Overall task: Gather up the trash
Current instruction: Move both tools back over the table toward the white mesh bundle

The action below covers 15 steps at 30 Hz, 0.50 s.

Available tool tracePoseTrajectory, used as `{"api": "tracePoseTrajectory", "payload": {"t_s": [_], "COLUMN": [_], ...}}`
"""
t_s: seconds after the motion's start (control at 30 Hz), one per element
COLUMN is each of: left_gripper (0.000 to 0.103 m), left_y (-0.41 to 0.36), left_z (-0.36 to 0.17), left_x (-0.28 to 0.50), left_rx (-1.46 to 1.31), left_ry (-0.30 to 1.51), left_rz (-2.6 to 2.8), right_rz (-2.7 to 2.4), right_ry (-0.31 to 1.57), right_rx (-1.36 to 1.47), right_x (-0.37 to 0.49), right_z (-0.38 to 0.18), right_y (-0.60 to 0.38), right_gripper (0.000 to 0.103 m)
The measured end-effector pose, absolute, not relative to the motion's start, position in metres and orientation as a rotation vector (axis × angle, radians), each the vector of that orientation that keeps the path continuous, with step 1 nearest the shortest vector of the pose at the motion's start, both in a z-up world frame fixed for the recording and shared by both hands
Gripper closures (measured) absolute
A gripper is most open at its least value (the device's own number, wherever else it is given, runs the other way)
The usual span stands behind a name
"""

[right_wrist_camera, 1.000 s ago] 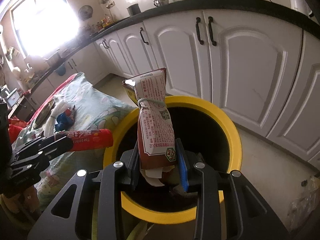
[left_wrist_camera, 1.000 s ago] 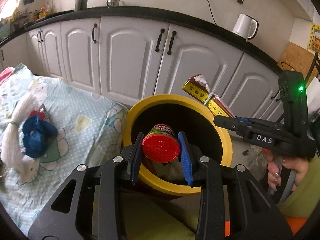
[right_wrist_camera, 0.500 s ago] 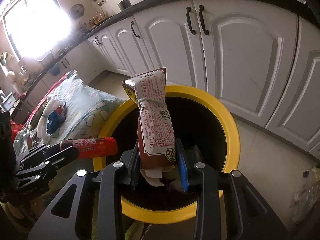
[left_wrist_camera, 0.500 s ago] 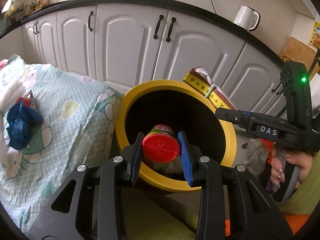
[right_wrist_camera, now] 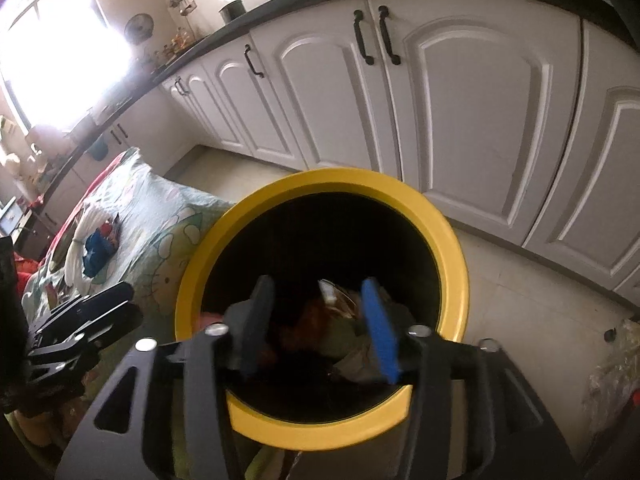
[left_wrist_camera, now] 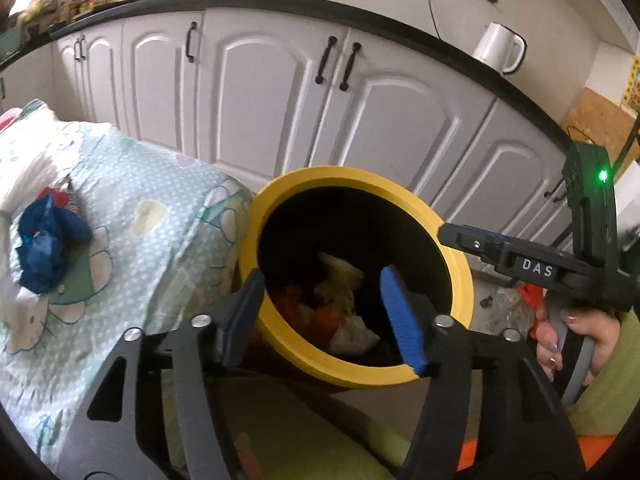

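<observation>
A round bin with a yellow rim (left_wrist_camera: 460, 280) (right_wrist_camera: 452, 240) stands on the floor below both grippers, its inside dark. Crumpled wrappers (left_wrist_camera: 340, 292) (right_wrist_camera: 336, 312) in red, yellow and white lie at its bottom. My left gripper (left_wrist_camera: 324, 312) hangs over the bin's near edge, jaws opening, nothing between them. My right gripper (right_wrist_camera: 316, 324) also hangs over the bin mouth, jaws opening and empty. In the left wrist view the right gripper (left_wrist_camera: 520, 260) reaches in from the right, held by a hand (left_wrist_camera: 568, 332). The left gripper's black fingers (right_wrist_camera: 80, 320) show at the left of the right wrist view.
A table with a light cartoon-print cloth (left_wrist_camera: 132, 220) (right_wrist_camera: 160, 216) stands left of the bin and bears a blue crumpled rag (left_wrist_camera: 44, 244) and white cloth (right_wrist_camera: 76, 252). White cabinets (left_wrist_camera: 272, 92) run behind. A clear plastic bag (right_wrist_camera: 616, 364) lies on the floor at right.
Both grippers have opened. The red-lidded can has left the left jaws and the tied snack packet has left the right jaws; both have dropped out of sight into the bin.
</observation>
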<state>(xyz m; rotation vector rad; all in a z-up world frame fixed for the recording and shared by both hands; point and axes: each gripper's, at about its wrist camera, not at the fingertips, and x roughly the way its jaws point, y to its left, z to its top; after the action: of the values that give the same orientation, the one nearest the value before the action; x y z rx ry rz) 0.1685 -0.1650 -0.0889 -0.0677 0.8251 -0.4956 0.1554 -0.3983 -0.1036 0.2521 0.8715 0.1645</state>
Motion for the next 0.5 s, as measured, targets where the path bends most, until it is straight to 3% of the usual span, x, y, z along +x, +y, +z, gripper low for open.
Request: {"api": "tracePoseTrajectory", "payload": {"t_s": [0.13,0.2,0.5], "left_gripper": [0.026,0.013,0.011], "left_y": [-0.153,-0.147,-0.120], "left_z": [-0.082,-0.075,-0.050], "left_x": [0.166,0.161,0.146], "left_rx": [-0.100,-0.100,-0.100], "left_ry": [0.809,0.783,0.696], "left_rz": [-0.470,-0.451,-0.350], "right_rz": [0.158,0.159,0.199], "right_ry": [0.857,0.845,0.754], "right_rx": [0.237,0.227,0.156], "right_x": [0.154,0.152,0.143], "right_z": [-0.099,-0.096,-0.069], "right_y": [-0.396,-0.394,-0.369], "right_gripper": [0.052,0.047,0.037]}}
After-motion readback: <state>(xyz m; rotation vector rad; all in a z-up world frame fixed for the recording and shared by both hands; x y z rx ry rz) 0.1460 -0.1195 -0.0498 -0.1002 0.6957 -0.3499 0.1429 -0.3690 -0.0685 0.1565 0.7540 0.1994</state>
